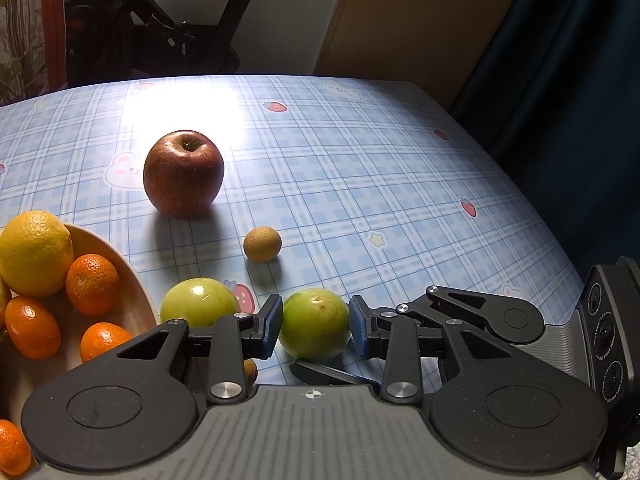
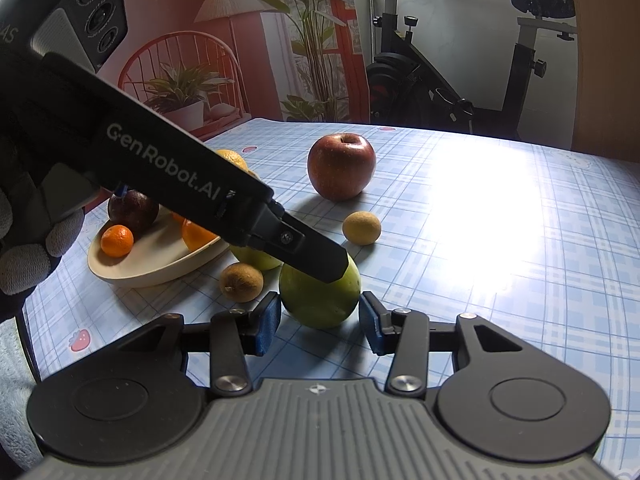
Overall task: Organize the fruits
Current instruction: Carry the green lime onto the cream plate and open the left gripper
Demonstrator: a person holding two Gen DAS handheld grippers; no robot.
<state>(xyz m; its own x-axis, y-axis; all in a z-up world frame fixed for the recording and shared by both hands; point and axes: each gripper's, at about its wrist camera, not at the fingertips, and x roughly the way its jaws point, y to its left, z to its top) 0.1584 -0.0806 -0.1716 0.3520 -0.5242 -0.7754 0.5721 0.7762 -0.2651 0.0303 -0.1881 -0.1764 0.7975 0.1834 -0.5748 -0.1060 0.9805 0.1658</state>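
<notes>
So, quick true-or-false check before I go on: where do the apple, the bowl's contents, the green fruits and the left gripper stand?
1. The red apple stands on the tablecloth, outside the bowl. True.
2. The bowl holds only small oranges. False: a yellow citrus and a dark purple fruit are in it too.
3. The left gripper has one finger on each side of a green fruit. True.
4. The second green fruit lies in the bowl. False: it sits on the tablecloth beside the bowl.
5. The right gripper is carrying the apple. False: the apple sits apart, farther back.
</notes>
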